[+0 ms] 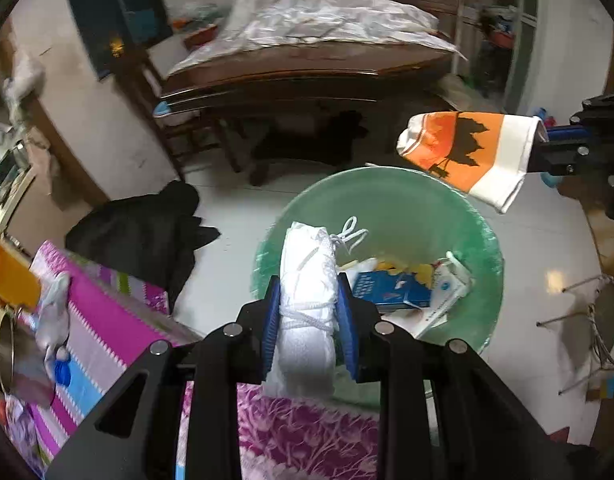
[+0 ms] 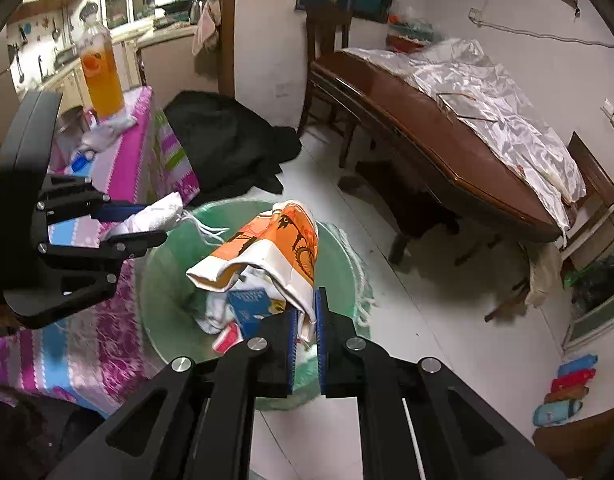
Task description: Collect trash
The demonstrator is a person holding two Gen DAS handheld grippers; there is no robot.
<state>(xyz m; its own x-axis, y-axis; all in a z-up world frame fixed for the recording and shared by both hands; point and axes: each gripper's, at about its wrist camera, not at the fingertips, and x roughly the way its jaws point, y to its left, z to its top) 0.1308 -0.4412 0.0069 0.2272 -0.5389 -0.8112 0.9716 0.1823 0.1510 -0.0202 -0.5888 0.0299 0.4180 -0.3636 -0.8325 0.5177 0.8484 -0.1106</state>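
A green-lined trash bin [image 1: 391,200] stands on the floor beside the table, with a blue carton [image 1: 391,290] and white packets in it. My left gripper [image 1: 307,280] is shut on a white crumpled wad with strings [image 1: 307,320], held above the bin's near rim. My right gripper [image 2: 305,320] is shut on the edge of an orange-and-white printed bag [image 2: 275,248] that hangs over the bin [image 2: 163,280]. The right gripper [image 1: 541,146] and its bag [image 1: 463,152] also show in the left wrist view. The left gripper [image 2: 155,222] and its wad [image 2: 157,212] show in the right wrist view.
A table with a pink flowered cloth [image 1: 107,320] adjoins the bin, bearing an orange drink bottle [image 2: 101,68] and a metal pot [image 1: 11,352]. A black garment [image 1: 147,232] is draped beside it. A brown wooden table under a white sheet [image 2: 467,112] stands farther off.
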